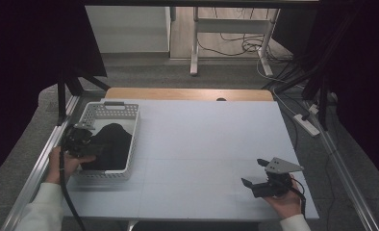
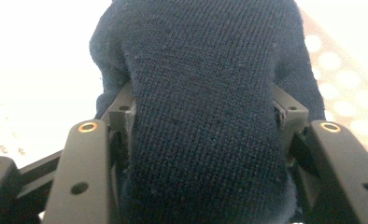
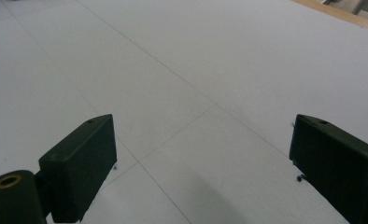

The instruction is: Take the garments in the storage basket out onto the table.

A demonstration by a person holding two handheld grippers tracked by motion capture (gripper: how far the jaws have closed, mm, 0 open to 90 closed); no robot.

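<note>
Inside the white basket [image 1: 132, 126] at the surface's [image 1: 202, 144] near-left edge, the dark knit garment [image 1: 111, 144] lies lengthwise near-to-far. Left claw [image 1: 89, 150] is clamped on its fabric; right claw [image 1: 256, 172] gapes apart over bare surface, near right.

No words, labels, brand names, numbers or signs can be read in any of the pictures.
</note>
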